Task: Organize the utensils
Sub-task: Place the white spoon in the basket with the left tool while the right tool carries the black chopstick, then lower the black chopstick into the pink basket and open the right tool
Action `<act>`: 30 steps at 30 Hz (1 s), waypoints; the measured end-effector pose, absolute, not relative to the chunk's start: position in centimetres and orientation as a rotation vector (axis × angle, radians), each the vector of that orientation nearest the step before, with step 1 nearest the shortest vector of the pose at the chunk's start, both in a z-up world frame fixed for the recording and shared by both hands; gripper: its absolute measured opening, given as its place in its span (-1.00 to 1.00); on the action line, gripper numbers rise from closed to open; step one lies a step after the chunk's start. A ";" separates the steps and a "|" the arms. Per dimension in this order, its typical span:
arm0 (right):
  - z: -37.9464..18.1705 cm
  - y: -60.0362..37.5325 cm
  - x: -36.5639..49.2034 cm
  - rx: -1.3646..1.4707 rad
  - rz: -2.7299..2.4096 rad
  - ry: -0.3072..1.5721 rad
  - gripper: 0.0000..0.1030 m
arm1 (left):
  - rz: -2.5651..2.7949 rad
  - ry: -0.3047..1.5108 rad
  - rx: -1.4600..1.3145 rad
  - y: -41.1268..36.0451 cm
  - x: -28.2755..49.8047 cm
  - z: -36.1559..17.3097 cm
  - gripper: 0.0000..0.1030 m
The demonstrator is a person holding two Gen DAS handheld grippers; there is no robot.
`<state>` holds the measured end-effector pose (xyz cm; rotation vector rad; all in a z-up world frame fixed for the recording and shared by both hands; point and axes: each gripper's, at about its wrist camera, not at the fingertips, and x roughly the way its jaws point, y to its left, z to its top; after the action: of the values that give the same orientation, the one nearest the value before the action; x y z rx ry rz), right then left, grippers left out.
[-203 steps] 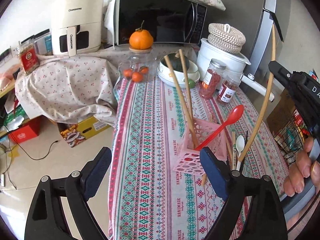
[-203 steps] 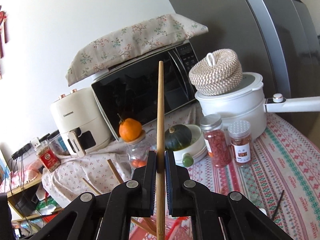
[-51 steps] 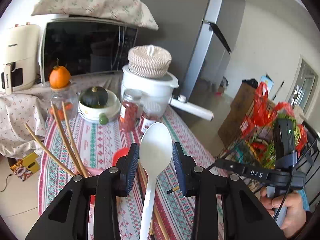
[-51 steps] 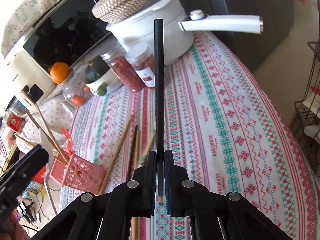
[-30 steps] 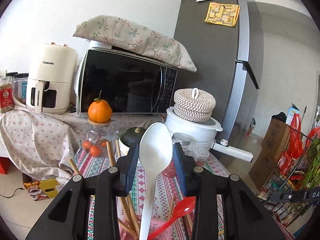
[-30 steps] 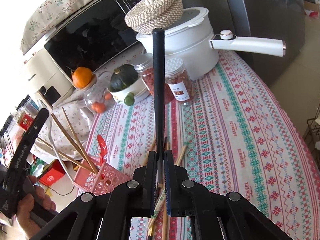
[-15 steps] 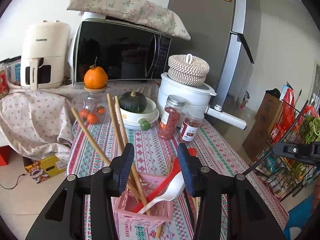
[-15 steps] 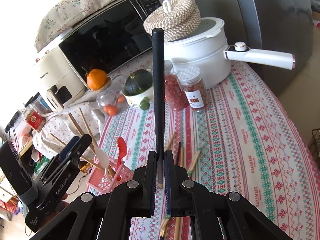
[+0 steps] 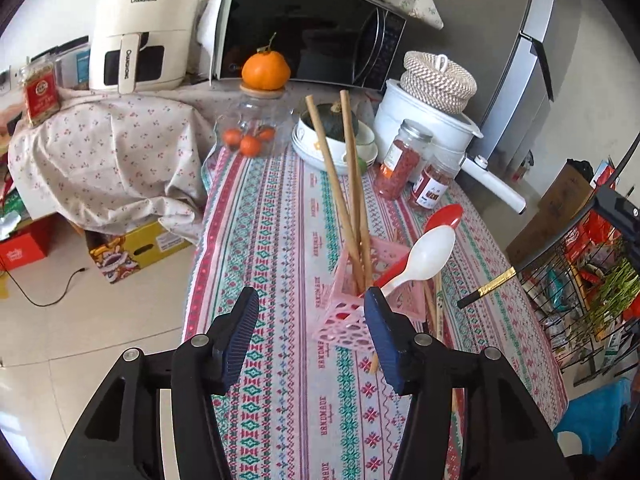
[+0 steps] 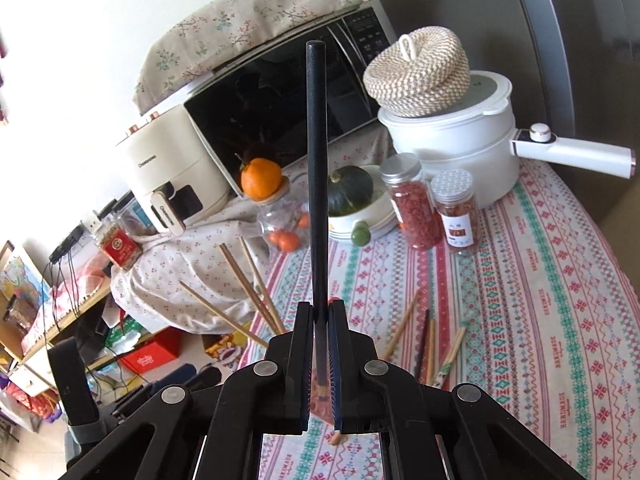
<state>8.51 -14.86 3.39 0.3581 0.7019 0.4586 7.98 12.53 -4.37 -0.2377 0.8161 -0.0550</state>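
Note:
A pink perforated basket [image 9: 352,312] stands on the patterned tablecloth [image 9: 280,240]. It holds wooden chopsticks [image 9: 340,196], a red spoon [image 9: 442,216] and a white spoon [image 9: 424,258]. My left gripper [image 9: 312,328] is open and empty just in front of the basket. My right gripper [image 10: 319,332] is shut on a black chopstick [image 10: 318,184] that points up; its gold-banded end [image 9: 486,290] shows at the right of the left wrist view. Loose chopsticks [image 10: 432,340] lie on the cloth to the basket's right.
At the table's back stand a white pot with a woven lid [image 9: 432,116], two spice jars [image 9: 400,160], a bowl with a green squash [image 9: 336,136] and a glass jar under an orange [image 9: 256,120]. A microwave [image 9: 304,28] and air fryer [image 9: 140,32] stand behind. A wire rack [image 9: 592,272] is right.
My left gripper has opened wide and pulled back from the basket, leaving the white spoon in it. My right gripper keeps the black chopstick and has moved nearer the basket.

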 end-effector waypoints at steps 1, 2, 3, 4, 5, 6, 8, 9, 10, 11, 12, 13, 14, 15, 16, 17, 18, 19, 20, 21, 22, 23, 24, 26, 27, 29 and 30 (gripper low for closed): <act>3.5 -14.5 8.5 0.361 0.466 0.696 -0.91 | -0.055 0.831 -0.237 12.7 7.9 -4.6 0.12; 3.6 -14.2 8.5 0.363 0.473 0.690 -0.91 | -0.056 0.844 -0.235 12.8 7.9 -4.8 0.12; 3.6 -14.0 8.5 0.366 0.480 0.685 -0.91 | -0.057 0.855 -0.231 12.9 7.8 -5.0 0.12; 3.6 -13.6 8.6 0.370 0.486 0.680 -0.91 | -0.058 0.864 -0.228 13.0 7.8 -5.2 0.12; 3.6 -13.3 8.7 0.374 0.491 0.675 -0.91 | -0.058 0.873 -0.225 13.1 7.7 -5.3 0.12; 3.6 -13.0 8.8 0.378 0.493 0.670 -0.91 | -0.059 0.881 -0.224 13.1 7.7 -5.5 0.12; 3.4 -12.3 9.0 0.385 0.503 0.652 -0.91 | -0.060 0.893 -0.221 13.2 7.7 -5.6 0.13; 3.2 -12.0 9.1 0.384 0.506 0.644 -0.91 | -0.060 0.897 -0.218 13.2 7.7 -5.7 0.13; 3.1 -11.6 9.2 0.379 0.508 0.638 -0.91 | -0.062 0.902 -0.216 13.2 7.7 -5.8 0.13; 3.0 -11.1 9.4 0.368 0.511 0.635 -0.91 | -0.064 0.907 -0.214 13.2 7.7 -5.9 0.13; 2.8 -10.7 9.5 0.358 0.513 0.634 -0.91 | -0.065 0.912 -0.212 13.2 7.7 -6.0 0.14; 2.6 -10.2 9.7 0.348 0.514 0.637 -0.91 | -0.066 0.917 -0.211 13.1 7.7 -6.1 0.15; 2.3 -9.7 9.9 0.340 0.513 0.642 -0.91 | -0.067 0.922 -0.209 13.1 7.8 -6.2 0.16; 1.9 -9.4 10.1 0.333 0.511 0.649 -0.91 | -0.067 0.927 -0.207 13.1 7.8 -6.2 0.17; 1.6 -9.0 10.4 0.329 0.510 0.655 -0.91 | -0.069 0.931 -0.207 13.0 7.8 -6.3 0.18; 1.3 -8.7 10.6 0.327 0.510 0.660 -0.91 | -0.071 0.935 -0.206 13.0 7.9 -6.4 0.18; 1.0 -8.6 10.9 0.327 0.511 0.660 -0.91 | -0.073 0.938 -0.206 12.9 7.9 -6.4 0.18; 0.7 -8.3 11.1 0.327 0.511 0.660 -0.91 | -0.074 0.940 -0.205 12.8 8.0 -6.4 0.18; 0.5 -8.1 11.3 0.324 0.512 0.661 -0.91 | -0.076 0.942 -0.203 12.7 8.0 -6.4 0.18; 0.3 -7.9 11.6 0.320 0.515 0.662 -0.90 | -0.079 0.945 -0.202 12.5 8.0 -6.4 0.19; 0.1 -7.7 11.8 0.319 0.524 0.658 -0.89 | -0.081 0.948 -0.200 12.4 8.1 -6.5 0.21; -0.1 -7.6 11.9 0.326 0.545 0.647 -0.77 | -0.083 0.952 -0.202 12.3 8.1 -6.5 0.22; -0.2 -7.7 12.0 0.337 0.567 0.636 -0.76 | -0.086 0.957 -0.204 12.1 8.2 -6.6 0.25; -0.2 -7.9 12.1 0.345 0.577 0.639 -0.42 | -0.092 0.964 -0.201 11.8 8.3 -6.7 0.28; 0.0 -8.3 12.0 0.356 0.578 0.630 -0.18 | -0.095 0.966 -0.196 11.6 8.3 -6.7 0.30; 0.5 -9.2 11.7 0.367 0.572 0.609 -0.05 | -0.101 0.970 -0.188 11.1 8.4 -6.7 0.39; 0.8 -9.7 11.5 0.368 0.566 0.605 -0.02 | -0.105 0.971 -0.185 10.9 8.4 -6.7 0.45</act>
<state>11.52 -9.65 0.80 0.3680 0.6048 0.5664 8.38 10.86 -6.69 -0.1855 0.9715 -0.1046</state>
